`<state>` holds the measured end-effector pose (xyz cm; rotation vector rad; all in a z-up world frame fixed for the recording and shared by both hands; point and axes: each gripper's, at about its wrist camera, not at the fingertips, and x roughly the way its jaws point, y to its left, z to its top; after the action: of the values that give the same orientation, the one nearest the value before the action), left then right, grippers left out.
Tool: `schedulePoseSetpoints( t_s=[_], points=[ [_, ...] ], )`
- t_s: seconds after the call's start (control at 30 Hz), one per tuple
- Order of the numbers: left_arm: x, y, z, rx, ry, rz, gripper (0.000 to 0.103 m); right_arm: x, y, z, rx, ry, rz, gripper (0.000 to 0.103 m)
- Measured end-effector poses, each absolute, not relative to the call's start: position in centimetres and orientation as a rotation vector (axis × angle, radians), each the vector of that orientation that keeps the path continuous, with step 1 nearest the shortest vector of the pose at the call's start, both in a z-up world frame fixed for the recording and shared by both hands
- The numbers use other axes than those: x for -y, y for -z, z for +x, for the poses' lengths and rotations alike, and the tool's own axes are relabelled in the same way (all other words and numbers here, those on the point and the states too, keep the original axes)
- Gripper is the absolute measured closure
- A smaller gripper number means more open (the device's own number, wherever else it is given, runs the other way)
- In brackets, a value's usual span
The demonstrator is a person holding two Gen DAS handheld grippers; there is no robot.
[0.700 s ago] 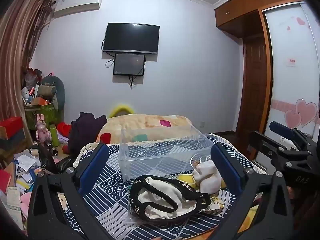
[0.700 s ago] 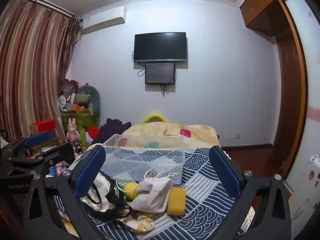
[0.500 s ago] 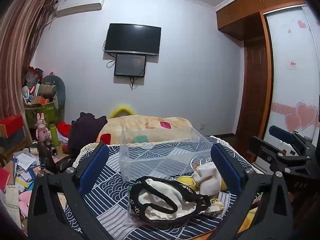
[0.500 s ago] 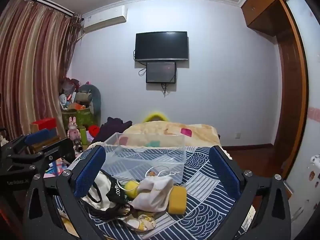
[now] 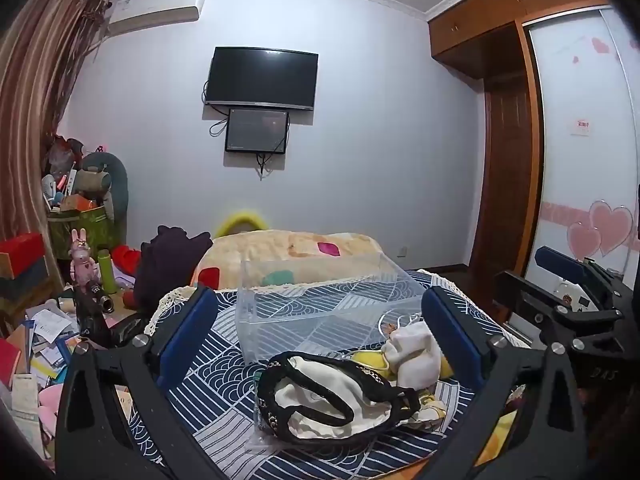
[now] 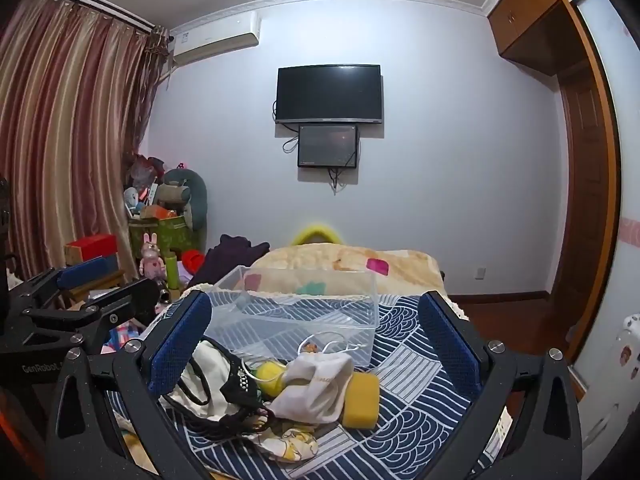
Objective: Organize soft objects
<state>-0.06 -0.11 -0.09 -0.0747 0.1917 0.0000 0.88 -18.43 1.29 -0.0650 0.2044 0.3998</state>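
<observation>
I am seeing a clear bin (image 6: 296, 316) sitting on the patterned cloth (image 6: 416, 364), with the soft pile lying just before it. In that pile a sponge (image 6: 362, 400) is touching the right side of a white pouch (image 6: 316, 388), and a tote bag (image 5: 328, 396) is lying to the left. A blanket (image 6: 352, 268) is lying behind the bin.

Navy-and-white wave-patterned cloth (image 6: 416, 384), yellow sponge (image 6: 362, 400), black-trimmed cream bag (image 5: 320, 396), clear bin (image 6: 296, 316).
</observation>
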Motion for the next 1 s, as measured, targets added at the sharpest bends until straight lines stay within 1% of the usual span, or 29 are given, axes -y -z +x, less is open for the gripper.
schedulePoseSetpoints(
  t_s=[1.0],
  points=[
    [-0.16, 0.04, -0.21, -0.19, -0.001, -0.081, 0.0, 18.69, -1.76, 0.71, -0.201, -0.405, -0.054, 0.0]
  ],
)
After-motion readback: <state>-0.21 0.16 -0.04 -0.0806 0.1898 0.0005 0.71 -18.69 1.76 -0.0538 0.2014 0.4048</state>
